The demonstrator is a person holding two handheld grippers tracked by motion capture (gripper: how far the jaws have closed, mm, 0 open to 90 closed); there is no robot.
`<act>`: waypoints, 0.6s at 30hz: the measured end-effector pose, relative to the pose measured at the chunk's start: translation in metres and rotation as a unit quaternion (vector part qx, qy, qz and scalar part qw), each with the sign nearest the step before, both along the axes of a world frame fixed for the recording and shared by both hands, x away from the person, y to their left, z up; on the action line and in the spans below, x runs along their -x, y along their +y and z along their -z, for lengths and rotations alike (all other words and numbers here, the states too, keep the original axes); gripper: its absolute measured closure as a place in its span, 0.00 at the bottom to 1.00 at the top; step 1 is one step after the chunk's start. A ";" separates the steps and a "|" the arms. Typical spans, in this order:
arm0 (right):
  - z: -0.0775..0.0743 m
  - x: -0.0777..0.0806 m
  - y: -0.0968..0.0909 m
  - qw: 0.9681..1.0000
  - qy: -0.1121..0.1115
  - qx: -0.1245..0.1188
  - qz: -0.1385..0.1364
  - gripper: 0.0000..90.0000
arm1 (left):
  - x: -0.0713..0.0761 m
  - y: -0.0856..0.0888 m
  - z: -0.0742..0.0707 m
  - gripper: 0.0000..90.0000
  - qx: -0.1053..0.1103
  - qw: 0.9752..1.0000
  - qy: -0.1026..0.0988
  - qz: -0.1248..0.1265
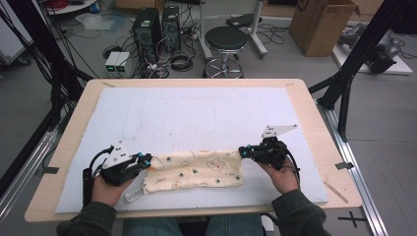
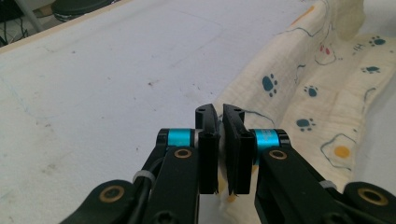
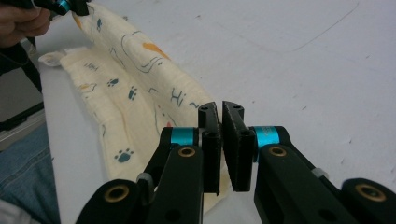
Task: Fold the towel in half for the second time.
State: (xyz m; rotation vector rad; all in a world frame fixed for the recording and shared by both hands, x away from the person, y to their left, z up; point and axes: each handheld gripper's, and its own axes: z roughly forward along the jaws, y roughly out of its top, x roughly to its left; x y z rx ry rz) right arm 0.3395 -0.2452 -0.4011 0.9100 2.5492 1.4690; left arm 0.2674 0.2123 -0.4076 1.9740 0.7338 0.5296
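A cream cloth (image 1: 199, 169) printed with paw marks and small drawings lies folded near the front of the white mat (image 1: 196, 118). My left gripper (image 1: 147, 160) is shut on the cloth's left upper corner, and my right gripper (image 1: 243, 151) is shut on its right upper corner. In the left gripper view the cloth (image 2: 317, 88) runs away to the right from the gripper (image 2: 219, 114), a thin edge pinched between the pads. In the right gripper view the cloth (image 3: 126, 98) stretches left from the gripper (image 3: 220, 109) toward the other hand. The top edge hangs lifted between the two grips.
The wooden table (image 1: 305, 98) frames the mat. Behind it on the floor stand a black stool (image 1: 225, 42), computer towers (image 1: 147, 27), cables and a cardboard box (image 1: 322, 22). Black frame posts (image 1: 354, 64) rise at the right.
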 end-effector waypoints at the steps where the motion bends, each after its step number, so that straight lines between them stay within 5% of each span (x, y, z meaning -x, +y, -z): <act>1: 0.001 0.002 -0.001 1.000 0.006 0.000 -0.002 0.96 | 0.001 0.000 0.000 0.94 -0.003 1.000 0.000 0.002; 18: 0.006 0.024 -0.002 0.999 0.019 0.014 -0.048 0.95 | 0.025 -0.002 0.009 0.93 -0.047 0.998 0.009 0.046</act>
